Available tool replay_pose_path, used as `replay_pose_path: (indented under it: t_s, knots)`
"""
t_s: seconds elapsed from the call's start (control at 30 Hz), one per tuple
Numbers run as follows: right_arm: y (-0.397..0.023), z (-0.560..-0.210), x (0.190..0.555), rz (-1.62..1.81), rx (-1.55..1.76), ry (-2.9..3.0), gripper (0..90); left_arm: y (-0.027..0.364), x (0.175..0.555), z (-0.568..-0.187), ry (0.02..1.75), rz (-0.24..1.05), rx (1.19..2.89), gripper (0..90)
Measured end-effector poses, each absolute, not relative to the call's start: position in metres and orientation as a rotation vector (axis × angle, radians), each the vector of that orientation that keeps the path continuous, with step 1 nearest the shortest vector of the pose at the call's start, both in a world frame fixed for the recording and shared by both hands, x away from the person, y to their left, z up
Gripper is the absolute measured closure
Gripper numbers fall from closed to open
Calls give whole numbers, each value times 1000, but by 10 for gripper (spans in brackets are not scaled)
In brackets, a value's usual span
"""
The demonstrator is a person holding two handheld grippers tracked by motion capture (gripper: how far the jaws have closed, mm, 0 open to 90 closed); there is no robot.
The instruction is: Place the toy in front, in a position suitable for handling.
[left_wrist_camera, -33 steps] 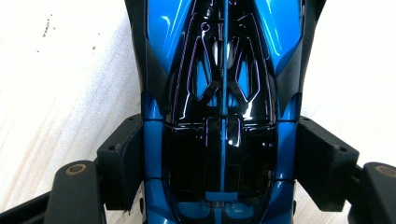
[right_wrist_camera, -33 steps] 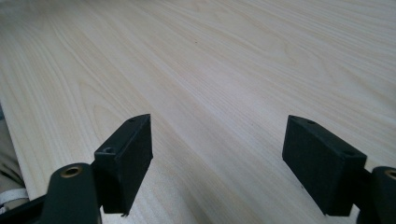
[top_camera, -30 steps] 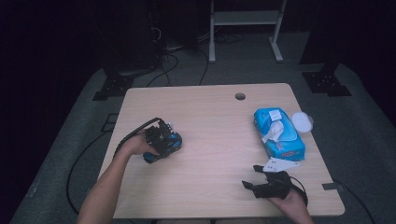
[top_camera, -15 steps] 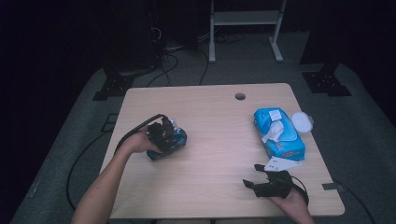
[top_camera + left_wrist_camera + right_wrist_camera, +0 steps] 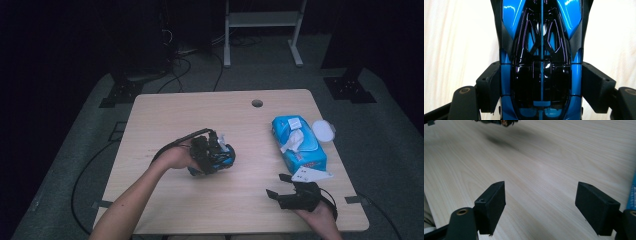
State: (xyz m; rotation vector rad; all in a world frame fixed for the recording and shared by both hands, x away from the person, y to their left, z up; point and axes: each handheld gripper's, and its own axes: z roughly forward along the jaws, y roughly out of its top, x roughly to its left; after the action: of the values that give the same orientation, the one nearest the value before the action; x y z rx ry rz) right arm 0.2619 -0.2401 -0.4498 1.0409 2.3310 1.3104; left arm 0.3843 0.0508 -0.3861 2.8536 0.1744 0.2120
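Left gripper (image 5: 220,152) clamped on blue toy car (image 5: 541,62), held over worktop (image 5: 200,115) centre-left. Pick-up looks done; placement still to come. Right gripper (image 5: 280,192) wide open, empty, low near front edge beside wipes pack (image 5: 300,145).

At frame centre, the left gripper (image 5: 216,150) clasps a glossy blue-and-black toy car (image 5: 223,158) above the pale wooden table (image 5: 200,112); the right gripper (image 5: 283,192) rests lower right.

Bare table (image 5: 165,115) leftward; wipes pack (image 5: 298,145) blocking right edge.
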Motion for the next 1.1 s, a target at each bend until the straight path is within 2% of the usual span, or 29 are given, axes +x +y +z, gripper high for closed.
replay_pose_path:
  t_s: [0.23, 0.47, 1.1]
  knots:
    - [-250, -448, 261, 1320, 1064, 2303, 234, 18, 375, -400, 82, 173, 2872, 262]
    - [-254, -448, 261, 1320, 1079, 2295, 234, 3, 369, -421, 44, 132, 2888, 262]
    - [-251, -449, 261, 1318, 1072, 2305, 234, -4, 363, -443, 12, 101, 2921, 261]
